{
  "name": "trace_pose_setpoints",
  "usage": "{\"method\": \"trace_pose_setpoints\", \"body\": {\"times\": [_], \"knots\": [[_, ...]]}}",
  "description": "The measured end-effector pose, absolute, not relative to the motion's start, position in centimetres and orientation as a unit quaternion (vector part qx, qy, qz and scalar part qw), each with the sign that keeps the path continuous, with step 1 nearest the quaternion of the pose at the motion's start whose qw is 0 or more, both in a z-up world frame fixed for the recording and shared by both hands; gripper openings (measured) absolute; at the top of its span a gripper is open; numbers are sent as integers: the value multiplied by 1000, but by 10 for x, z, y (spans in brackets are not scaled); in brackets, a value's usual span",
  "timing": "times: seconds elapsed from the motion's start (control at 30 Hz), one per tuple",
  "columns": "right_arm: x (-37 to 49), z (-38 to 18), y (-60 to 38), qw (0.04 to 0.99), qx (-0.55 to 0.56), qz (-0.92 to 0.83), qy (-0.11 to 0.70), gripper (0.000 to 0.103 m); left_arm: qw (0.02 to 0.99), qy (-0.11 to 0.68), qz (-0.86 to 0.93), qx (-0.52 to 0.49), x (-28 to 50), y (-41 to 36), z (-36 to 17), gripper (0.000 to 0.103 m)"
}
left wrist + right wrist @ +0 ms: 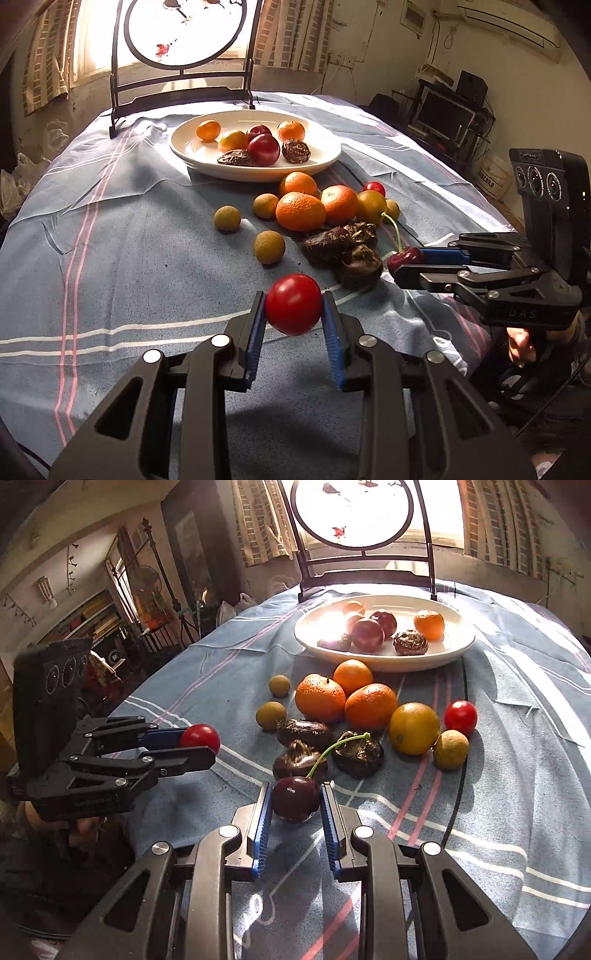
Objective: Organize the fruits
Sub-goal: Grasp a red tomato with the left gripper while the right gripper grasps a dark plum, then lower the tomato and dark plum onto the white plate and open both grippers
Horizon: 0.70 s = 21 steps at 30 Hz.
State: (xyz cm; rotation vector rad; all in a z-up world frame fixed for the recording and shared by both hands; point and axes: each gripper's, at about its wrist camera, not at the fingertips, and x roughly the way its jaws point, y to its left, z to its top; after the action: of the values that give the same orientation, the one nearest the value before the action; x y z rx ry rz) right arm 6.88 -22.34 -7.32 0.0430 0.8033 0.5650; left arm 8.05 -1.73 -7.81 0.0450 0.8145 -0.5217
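My left gripper (293,308) is shut on a red cherry tomato (293,302) and holds it above the striped blue cloth; it also shows in the right wrist view (199,738). My right gripper (295,797) is shut on a dark cherry (295,799) with a green stem; it shows in the left wrist view (404,260) too. A white plate (325,162) at the back holds several fruits. Loose oranges (300,211), small brown-green round fruits (269,246), dark water chestnuts (360,266) and another cherry tomato (460,716) lie in front of the plate.
A black-framed round screen (184,55) stands behind the plate at the table's far edge. The tablecloth (129,240) has wrinkles and stripes. Room clutter and a monitor (441,114) lie beyond the right edge.
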Motion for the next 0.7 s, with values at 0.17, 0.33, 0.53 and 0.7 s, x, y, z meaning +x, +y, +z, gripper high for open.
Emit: {"method": "trace_pose_setpoints", "body": {"times": [0.17,0.33,0.53,0.7], "knots": [[87,-45,-257,893,80,264,356,26,889,377,-259,21,94,-22,-68,29],[137,-32,-271,891,120,251,360,26,894,366,-259,8,136,-31,-55,29],[203,-35,-259,892,123,218,377,26,903,363,-229,-3,202,-33,-43,29],[238,-47,-244,889,112,212,391,28,900,388,-199,-10,258,-31,-53,29]]}}
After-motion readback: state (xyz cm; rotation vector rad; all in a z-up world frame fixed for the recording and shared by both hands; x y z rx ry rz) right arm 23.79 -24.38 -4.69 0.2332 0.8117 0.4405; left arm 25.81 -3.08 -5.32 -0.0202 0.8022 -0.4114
